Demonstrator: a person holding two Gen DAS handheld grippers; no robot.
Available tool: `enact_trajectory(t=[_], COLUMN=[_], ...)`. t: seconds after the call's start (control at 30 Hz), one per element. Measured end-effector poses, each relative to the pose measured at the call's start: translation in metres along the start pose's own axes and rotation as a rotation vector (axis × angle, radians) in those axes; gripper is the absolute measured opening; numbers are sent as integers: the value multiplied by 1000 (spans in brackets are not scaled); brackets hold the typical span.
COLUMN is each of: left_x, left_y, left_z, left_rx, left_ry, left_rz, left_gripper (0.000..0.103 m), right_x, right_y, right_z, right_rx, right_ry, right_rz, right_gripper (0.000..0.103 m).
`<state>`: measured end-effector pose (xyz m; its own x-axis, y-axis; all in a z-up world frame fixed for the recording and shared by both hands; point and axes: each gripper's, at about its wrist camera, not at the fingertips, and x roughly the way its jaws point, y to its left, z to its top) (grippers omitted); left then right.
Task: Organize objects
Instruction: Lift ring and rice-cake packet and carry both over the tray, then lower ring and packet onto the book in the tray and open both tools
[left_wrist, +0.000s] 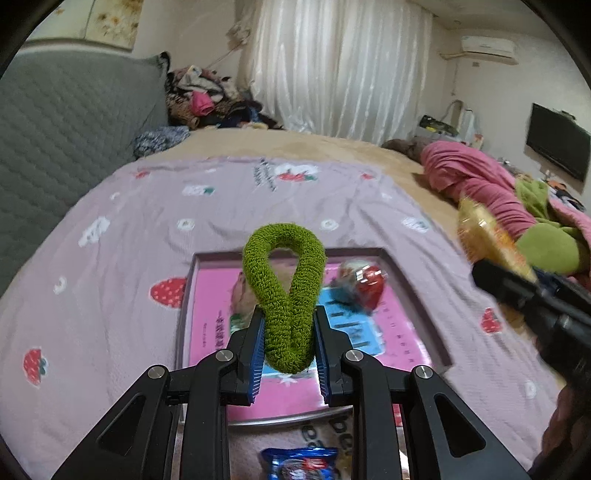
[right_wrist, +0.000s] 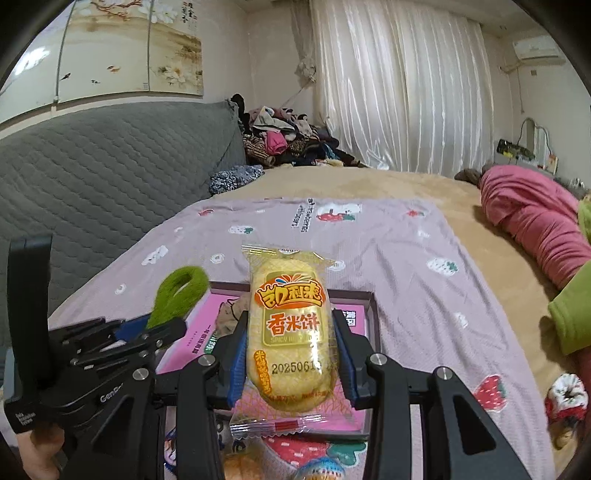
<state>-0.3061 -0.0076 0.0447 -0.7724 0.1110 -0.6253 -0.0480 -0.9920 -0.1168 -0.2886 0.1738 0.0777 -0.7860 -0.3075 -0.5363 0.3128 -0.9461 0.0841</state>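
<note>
My left gripper is shut on a green fuzzy hair tie, whose loop sticks up above the fingers. It hangs over a shallow pink tray lying on the bed. A small red wrapped snack lies inside the tray at the right. My right gripper is shut on a yellow rice cracker packet, upright between the pads, also above the pink tray. In the right wrist view the left gripper with the green hair tie is at the left. The right gripper's body shows at the right edge of the left wrist view.
A lilac strawberry-print sheet covers the bed, with a grey quilted headboard at left. A blue snack packet lies near the front edge. Pink and green clothes lie at right; a clothes pile sits behind.
</note>
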Motion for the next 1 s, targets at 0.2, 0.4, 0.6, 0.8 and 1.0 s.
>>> enact_trajectory(t=[0.2,0.4,0.6,0.8,1.0], left_x=[40,63,73,84,90], left_y=[20,26,21,24,26], left_z=[-10,-19,-28,-34,-40], left_rx=[-16,-21,1,-10,-15], left_ry=[35,81,114,158,183], left_rz=[2,6,33,28,31], left_gripper=[24,24,24,25,25], right_x=[36,73,96,105,117], right_y=[-13,-22,-23,-21,-23], right_z=[-9,-32,-46,-52,-59], right_rx=[18,21,6,-13,-23], right_ry=[34,113,195,235,296], right_rz=[-3,-7,-5,-13,-37], right_gripper=[41,41,41,41,41])
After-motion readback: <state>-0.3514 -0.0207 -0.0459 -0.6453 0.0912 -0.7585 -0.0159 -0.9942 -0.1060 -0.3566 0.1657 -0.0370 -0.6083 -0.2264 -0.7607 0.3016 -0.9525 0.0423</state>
